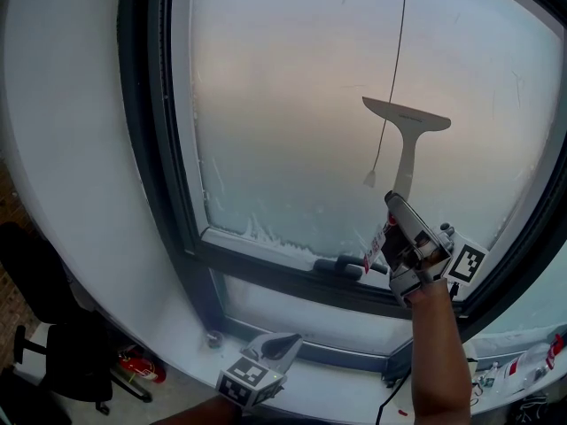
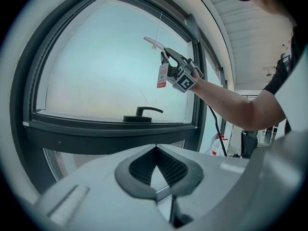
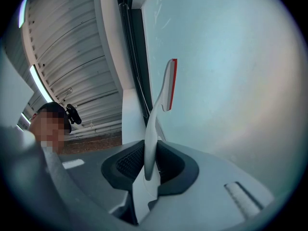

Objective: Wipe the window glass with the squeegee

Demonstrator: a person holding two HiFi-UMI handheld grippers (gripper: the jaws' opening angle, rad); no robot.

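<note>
While the squeegee point(image 1: 406, 122) is standing up against the window glass point(image 1: 283, 104) in the right half of the head view, its handle is running straight down into the right gripper point(image 1: 396, 204), so the long axis is pointing up the pane and the blade is lying crosswise at the top, slightly tilted. The jaws are pinching the white handle low down. In the right gripper view the red rubber edge is facing the pane and probably touching it, though the contact line is too fine to confirm. The left gripper point(image 1: 280, 345) is hanging at the bottom of the frame, well apart from the tool. Its jaws are pressing together on nothing and pointing toward the window handle point(image 2: 140, 113).
</note>
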